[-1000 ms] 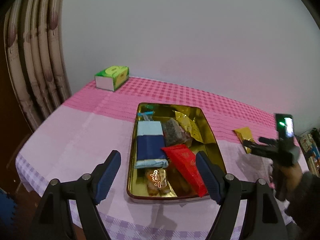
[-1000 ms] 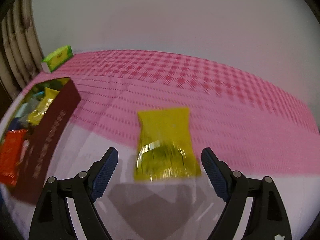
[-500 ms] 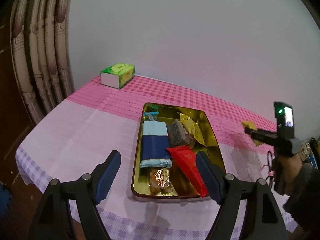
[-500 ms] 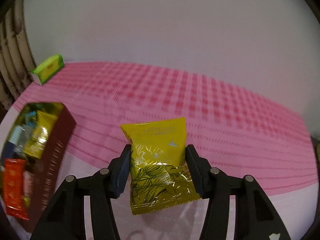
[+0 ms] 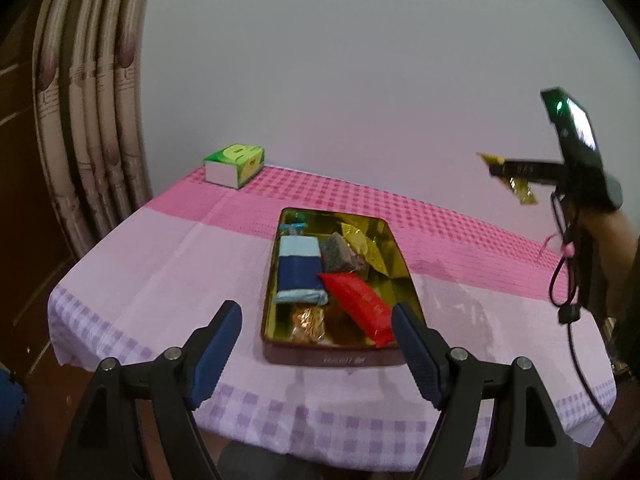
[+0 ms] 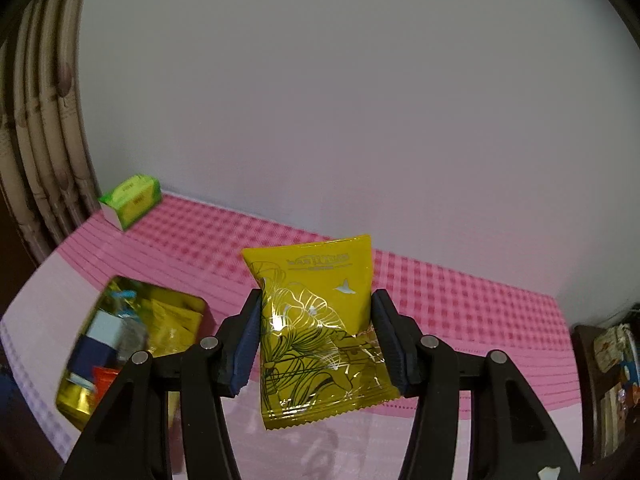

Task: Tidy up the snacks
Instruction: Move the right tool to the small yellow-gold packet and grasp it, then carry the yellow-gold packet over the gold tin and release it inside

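Lifted yellow snack packet [image 6: 320, 328], upright, long axis vertical

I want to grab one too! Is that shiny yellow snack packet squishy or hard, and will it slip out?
The shiny yellow foil snack packet is probably soft and crinkly: its sides dent where the right gripper pinches it. It looks light, since it stays held up by its edges alone. The glossy wrapper may be a bit slippery, so squeeze gently but firmly.

Clothed table [image 5: 168, 264]: tin [image 5: 394, 246], tissue box [image 5: 234, 165].
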The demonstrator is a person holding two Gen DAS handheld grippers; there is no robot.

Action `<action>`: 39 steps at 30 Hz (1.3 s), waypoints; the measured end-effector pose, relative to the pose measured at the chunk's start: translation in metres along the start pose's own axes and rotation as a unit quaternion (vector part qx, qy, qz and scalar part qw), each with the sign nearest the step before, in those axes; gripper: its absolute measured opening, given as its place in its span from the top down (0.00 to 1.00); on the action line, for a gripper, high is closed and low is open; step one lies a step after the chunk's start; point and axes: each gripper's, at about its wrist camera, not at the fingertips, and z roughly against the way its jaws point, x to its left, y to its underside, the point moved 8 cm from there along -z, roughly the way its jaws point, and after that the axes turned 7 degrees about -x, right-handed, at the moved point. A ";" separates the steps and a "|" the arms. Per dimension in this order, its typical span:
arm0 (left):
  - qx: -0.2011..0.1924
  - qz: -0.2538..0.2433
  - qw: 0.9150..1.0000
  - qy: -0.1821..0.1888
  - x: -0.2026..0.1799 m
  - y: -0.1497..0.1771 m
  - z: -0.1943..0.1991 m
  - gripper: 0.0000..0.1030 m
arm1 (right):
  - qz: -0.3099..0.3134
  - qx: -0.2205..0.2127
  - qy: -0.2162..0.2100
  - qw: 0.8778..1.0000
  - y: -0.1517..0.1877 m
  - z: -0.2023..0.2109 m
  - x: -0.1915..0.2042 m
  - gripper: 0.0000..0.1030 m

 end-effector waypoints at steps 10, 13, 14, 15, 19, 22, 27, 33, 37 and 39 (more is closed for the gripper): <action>-0.007 0.020 0.999 -0.029 0.024 -0.001 0.018 0.23 | 0.021 -0.042 -0.012 0.999 -0.040 0.057 0.045 0.51; -0.008 0.022 0.999 -0.037 0.030 -0.003 0.017 0.23 | 0.029 -0.055 -0.019 0.998 -0.050 0.071 0.062 0.51; -0.006 0.024 0.999 -0.039 0.032 -0.002 0.016 0.23 | 0.032 -0.061 -0.022 0.997 -0.055 0.077 0.069 0.51; -0.005 0.025 0.999 -0.040 0.034 -0.002 0.015 0.23 | 0.034 -0.063 -0.022 0.997 -0.058 0.080 0.073 0.51; -0.001 0.031 0.999 -0.043 0.039 -0.001 0.014 0.23 | 0.042 -0.076 -0.028 0.996 -0.069 0.092 0.092 0.51; -0.001 0.035 0.998 -0.046 0.043 -0.001 0.013 0.23 | 0.047 -0.080 -0.034 0.995 -0.073 0.096 0.106 0.51; -0.001 0.044 0.998 -0.053 0.048 -0.002 0.012 0.23 | 0.049 -0.072 -0.046 0.995 -0.062 0.090 0.127 0.51; 0.022 0.055 0.996 -0.061 0.056 0.008 0.001 0.23 | 0.048 -0.040 -0.066 0.996 -0.030 0.064 0.149 0.51; 0.024 0.057 0.996 -0.066 0.060 0.008 -0.001 0.23 | 0.047 -0.017 -0.072 0.996 -0.005 0.046 0.161 0.51; 0.026 0.057 0.996 -0.068 0.062 0.009 -0.002 0.23 | 0.057 -0.005 -0.068 0.996 0.009 0.035 0.166 0.51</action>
